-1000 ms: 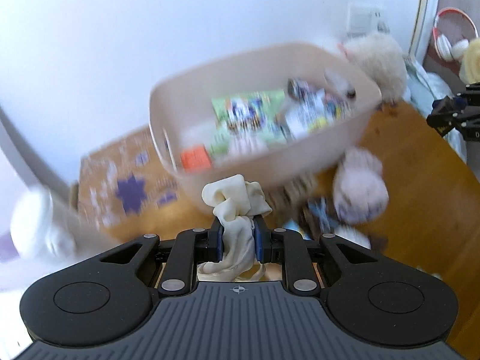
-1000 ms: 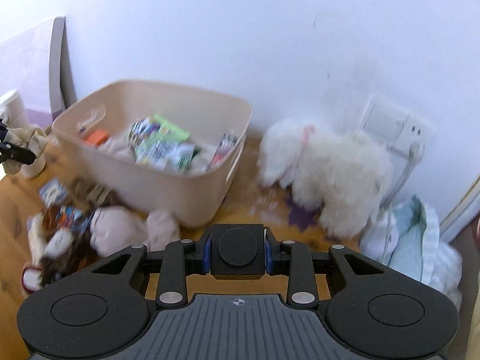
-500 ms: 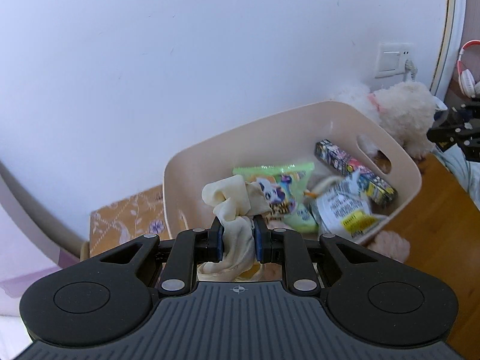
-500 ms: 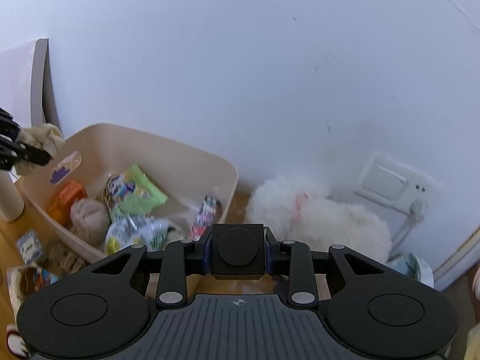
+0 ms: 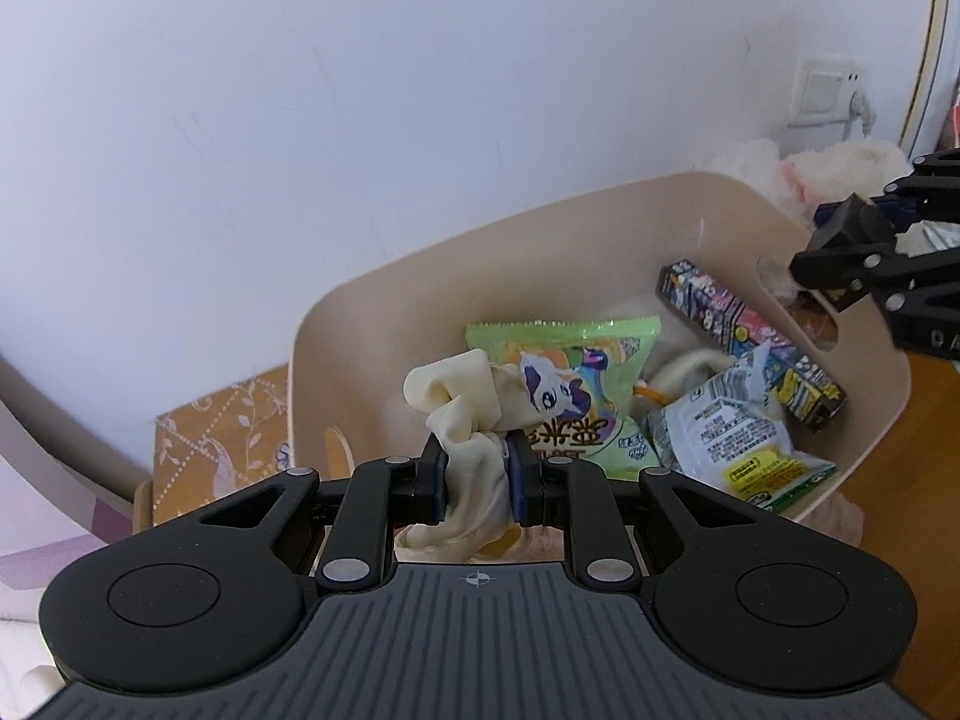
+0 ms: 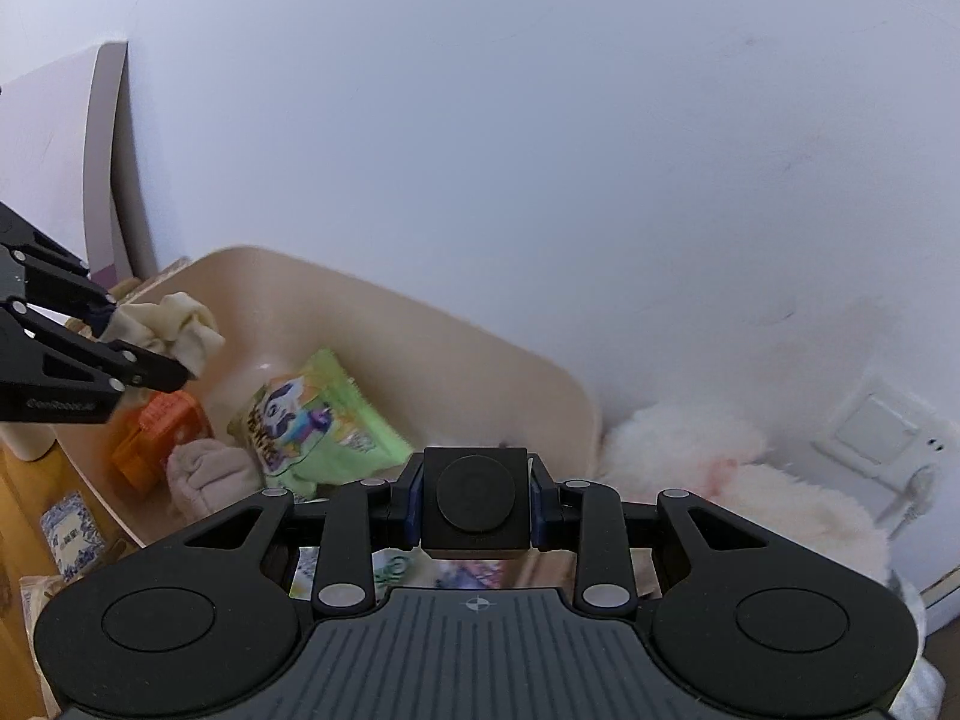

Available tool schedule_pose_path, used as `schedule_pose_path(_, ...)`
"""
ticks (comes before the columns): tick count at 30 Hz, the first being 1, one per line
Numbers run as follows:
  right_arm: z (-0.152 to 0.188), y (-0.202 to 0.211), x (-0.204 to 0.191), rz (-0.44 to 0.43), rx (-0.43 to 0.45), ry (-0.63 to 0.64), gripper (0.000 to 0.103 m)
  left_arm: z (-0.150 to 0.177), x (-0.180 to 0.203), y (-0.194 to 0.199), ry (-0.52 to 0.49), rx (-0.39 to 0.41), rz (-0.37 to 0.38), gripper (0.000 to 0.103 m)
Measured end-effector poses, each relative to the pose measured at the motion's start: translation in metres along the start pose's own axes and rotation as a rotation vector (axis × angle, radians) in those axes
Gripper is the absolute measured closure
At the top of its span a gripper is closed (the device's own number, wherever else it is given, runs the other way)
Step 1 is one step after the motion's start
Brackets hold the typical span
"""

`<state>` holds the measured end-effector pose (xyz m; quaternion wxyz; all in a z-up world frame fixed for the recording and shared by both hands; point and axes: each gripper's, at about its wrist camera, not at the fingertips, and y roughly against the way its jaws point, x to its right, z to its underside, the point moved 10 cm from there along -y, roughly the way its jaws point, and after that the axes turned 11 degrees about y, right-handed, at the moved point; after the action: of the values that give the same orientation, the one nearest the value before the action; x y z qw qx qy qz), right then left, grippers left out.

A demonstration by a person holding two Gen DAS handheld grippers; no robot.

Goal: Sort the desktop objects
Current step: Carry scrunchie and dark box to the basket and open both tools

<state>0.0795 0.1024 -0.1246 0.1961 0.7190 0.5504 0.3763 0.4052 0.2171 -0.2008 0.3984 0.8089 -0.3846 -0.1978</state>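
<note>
A home bedroom: fluffy plush toy (image 6: pixel 738 480), wall socket (image 5: pixel 825 93), beige snack-filled bin (image 5: pixel 600 252) on wooden desk (image 5: pixel 918 480).

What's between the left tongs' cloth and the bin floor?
Left wrist view: below the cream cloth a green snack packet lies in the beige bin.

Soft cream cloth (image 5: pixel 465 420), smooth matt plastic bin (image 5: pixel 336 324), glossy foil snack packet (image 5: pixel 576 372).

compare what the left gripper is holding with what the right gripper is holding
The left gripper pinches a cream cloth, soft and crumpled; the right gripper clamps a black cube, rigid and flat-faced. The cloth spills beyond the fingers; the cube fits between them. Both hang over the beige bin.
</note>
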Motion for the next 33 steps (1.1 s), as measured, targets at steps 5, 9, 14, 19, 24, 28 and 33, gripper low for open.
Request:
schedule_pose_path(5, 0.007, -0.014, -0.008, -0.013, -0.038, -0.025, 0.073, 0.009, 0.002, -0.016, 0.009, -0.048, -0.011, 0.084)
schedule_pose_path(9, 0.016, -0.019, -0.01, -0.015, -0.069, -0.03, 0.073, 0.019, 0.005, -0.025, 0.019, -0.088, -0.015, 0.084)
schedule_pose_path(14, 0.026, -0.023, -0.013, -0.027, -0.103, -0.035, 0.073, 0.025, 0.011, -0.028, -0.012, -0.073, -0.03, 0.083)
schedule_pose_path(19, 0.03, -0.019, -0.013, -0.013, -0.098, -0.033, 0.054, 0.027, 0.013, -0.025, 0.003, -0.081, -0.025, 0.062)
schedule_pose_path(24, 0.027, -0.006, -0.011, 0.016, -0.06, -0.029, 0.028, 0.025, 0.009, -0.013, 0.003, -0.04, -0.046, 0.036)
schedule_pose_path(28, 0.025, 0.006, -0.01, 0.018, -0.031, -0.034, 0.018, 0.023, 0.005, -0.002, 0.022, -0.014, -0.041, 0.031)
schedule_pose_path(33, 0.022, 0.025, -0.012, 0.023, 0.016, -0.038, 0.004, 0.02, -0.003, 0.018, 0.051, 0.028, -0.038, 0.029)
